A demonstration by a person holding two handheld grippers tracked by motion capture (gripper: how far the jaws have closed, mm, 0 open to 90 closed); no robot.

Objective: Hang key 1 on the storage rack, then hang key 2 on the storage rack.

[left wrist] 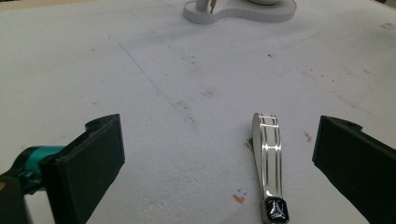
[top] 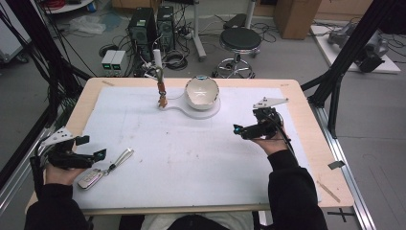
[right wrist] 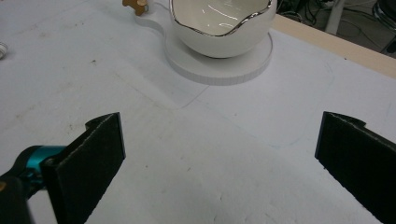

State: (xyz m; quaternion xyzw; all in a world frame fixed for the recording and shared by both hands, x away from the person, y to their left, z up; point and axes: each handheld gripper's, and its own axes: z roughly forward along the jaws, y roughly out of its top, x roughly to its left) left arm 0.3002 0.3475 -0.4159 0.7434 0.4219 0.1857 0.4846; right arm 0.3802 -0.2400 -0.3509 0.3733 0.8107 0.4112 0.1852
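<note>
White foam mat on the bench, car key fob with its chrome strap lying between my left tongs, spread wide. Right tongs released too. That slick strap could slip out.

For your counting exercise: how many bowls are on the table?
1. The bowl sits on a white base at the far middle of the table, ahead of the right gripper. Nothing on the table looks able to hide another.
</note>
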